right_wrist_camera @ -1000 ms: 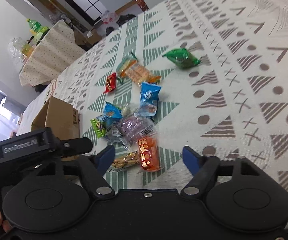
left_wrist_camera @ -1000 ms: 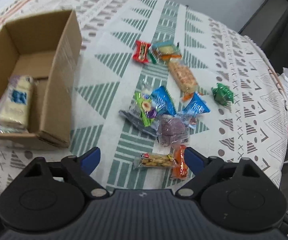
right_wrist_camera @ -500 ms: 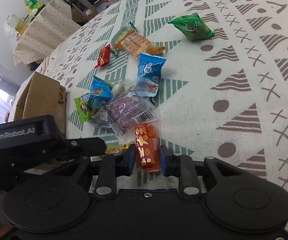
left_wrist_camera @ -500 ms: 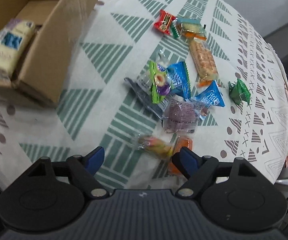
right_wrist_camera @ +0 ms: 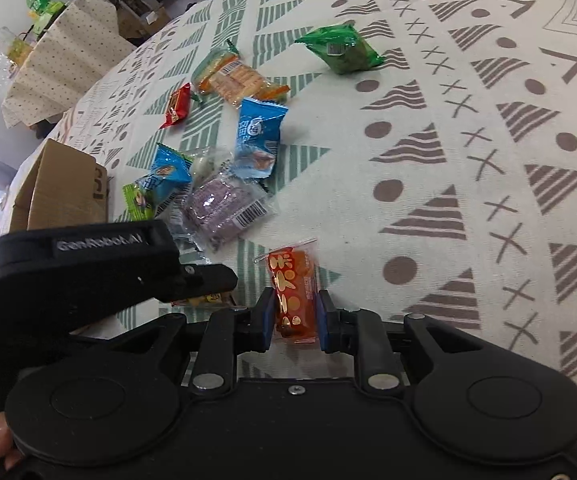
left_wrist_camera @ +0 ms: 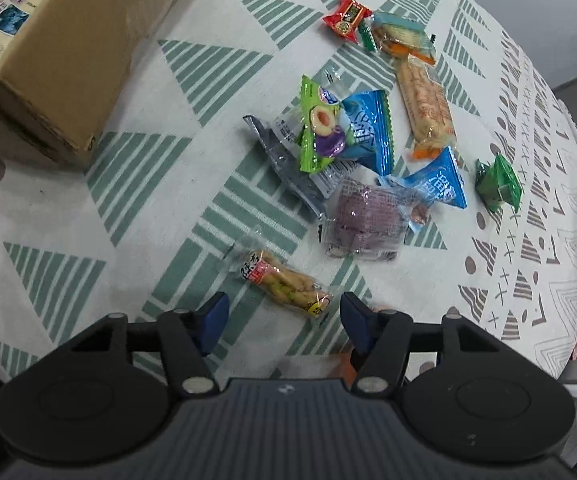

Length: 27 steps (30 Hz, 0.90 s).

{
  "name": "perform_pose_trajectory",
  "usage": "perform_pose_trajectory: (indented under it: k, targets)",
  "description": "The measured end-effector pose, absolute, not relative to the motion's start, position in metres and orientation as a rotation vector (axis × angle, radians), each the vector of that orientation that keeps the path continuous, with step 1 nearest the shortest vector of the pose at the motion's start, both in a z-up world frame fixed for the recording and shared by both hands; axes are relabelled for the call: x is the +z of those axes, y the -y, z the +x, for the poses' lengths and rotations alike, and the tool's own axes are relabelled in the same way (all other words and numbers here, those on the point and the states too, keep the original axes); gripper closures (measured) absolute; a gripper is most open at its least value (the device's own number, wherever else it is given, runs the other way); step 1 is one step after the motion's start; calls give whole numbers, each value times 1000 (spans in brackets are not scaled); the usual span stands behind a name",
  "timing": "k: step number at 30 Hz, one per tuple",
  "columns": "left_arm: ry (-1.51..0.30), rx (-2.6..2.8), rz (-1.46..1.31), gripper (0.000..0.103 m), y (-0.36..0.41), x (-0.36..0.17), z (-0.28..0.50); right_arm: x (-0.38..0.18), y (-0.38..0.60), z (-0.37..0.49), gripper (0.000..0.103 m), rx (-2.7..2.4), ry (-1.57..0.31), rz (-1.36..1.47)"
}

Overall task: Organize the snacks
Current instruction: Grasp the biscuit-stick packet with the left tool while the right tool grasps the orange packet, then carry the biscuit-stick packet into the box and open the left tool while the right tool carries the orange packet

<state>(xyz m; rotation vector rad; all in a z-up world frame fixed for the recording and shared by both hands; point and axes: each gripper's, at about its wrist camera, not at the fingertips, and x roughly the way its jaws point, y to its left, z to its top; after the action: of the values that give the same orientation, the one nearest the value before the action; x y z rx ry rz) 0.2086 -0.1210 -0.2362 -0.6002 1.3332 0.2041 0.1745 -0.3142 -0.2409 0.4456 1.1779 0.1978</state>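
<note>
On the patterned tablecloth [right_wrist_camera: 468, 128], right gripper [right_wrist_camera: 294, 314] pinched an orange snack packet [right_wrist_camera: 292, 296]; left gripper [left_wrist_camera: 284, 320], jaws just closing yet spread, straddled a peanut packet [left_wrist_camera: 284, 282]

The left wrist camera sits just behind its gripper's fingers and looks steeply down at the tablecloth [left_wrist_camera: 68, 216] from close above; the cardboard box [left_wrist_camera: 72, 52] lies at 10 o'clock. The right wrist camera looks down less steeply (more along the table), so a second draped table [right_wrist_camera: 60, 64] shows far off at 11 o'clock. Both views share the heap of snacks: the purple packet [left_wrist_camera: 364, 220] [right_wrist_camera: 220, 204], the green packet [left_wrist_camera: 498, 182] [right_wrist_camera: 340, 50] and the box [right_wrist_camera: 60, 188].
</note>
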Motion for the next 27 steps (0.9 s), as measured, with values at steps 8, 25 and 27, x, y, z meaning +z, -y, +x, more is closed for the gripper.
perform_pose_trajectory:
  k: [8, 25, 27]
  targets:
    - [-1293, 228, -583, 69, 114, -235, 212, -244, 305, 178, 78, 198, -1175, 400]
    - [-1219, 121, -507, 78, 99, -194, 185, -207, 299, 163, 83, 186, -1100, 408]
    - [-1195, 100, -495, 78, 98, -184, 182, -201, 298, 161, 83, 183, -1084, 418]
